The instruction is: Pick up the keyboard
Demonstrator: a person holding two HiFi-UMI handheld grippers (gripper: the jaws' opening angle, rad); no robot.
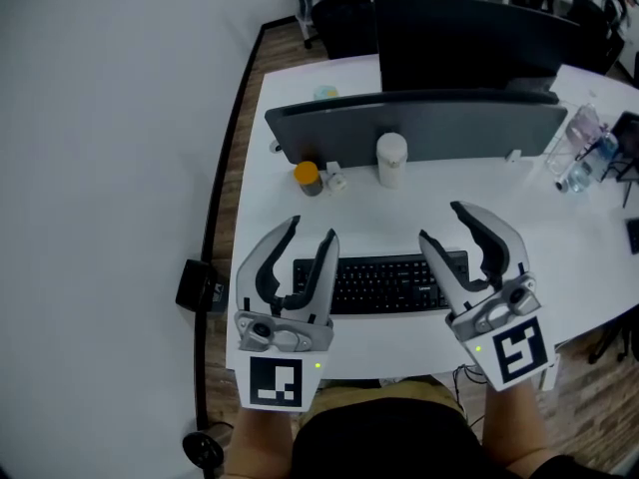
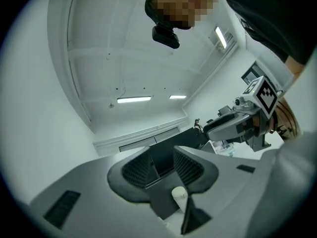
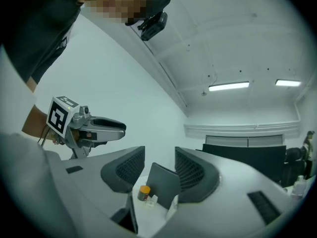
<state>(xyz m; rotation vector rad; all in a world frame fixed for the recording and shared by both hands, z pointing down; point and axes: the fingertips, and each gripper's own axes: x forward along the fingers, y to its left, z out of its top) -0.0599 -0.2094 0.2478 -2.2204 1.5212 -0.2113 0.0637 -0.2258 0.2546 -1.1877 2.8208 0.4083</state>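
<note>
Counter (image 1: 589, 267): white, curved front edge, fills the middle of the head view from left to right.
Partition (image 1: 449, 128): long grey screen standing across the counter in the upper half of the frame.
Monitor (image 1: 469, 43): dark panel behind the partition, top centre.
Keyboard (image 1: 384, 282): black, lying flat on the counter at lower centre, close to the front edge. Its left end runs behind the left jaws and its right end behind the right jaws. The small print on its keys and casing is too fine to read.
Left hand-held gripper (image 1: 313, 230): lower left, released, jaws apart with nothing between the pads. Its cube carries a black-and-white square marker.
Right hand-held gripper (image 1: 439, 222): lower right, also released, jaws spread and empty. Its cube shows a similar square marker.
Clear bottles (image 1: 584, 153): at the right edge, beside the partition's end.
White container (image 1: 391, 160): upright cylinder in front of the partition, above the keyboard.
Orange-capped jar (image 1: 308, 178): small, left of the white container, with no legible label.
</note>
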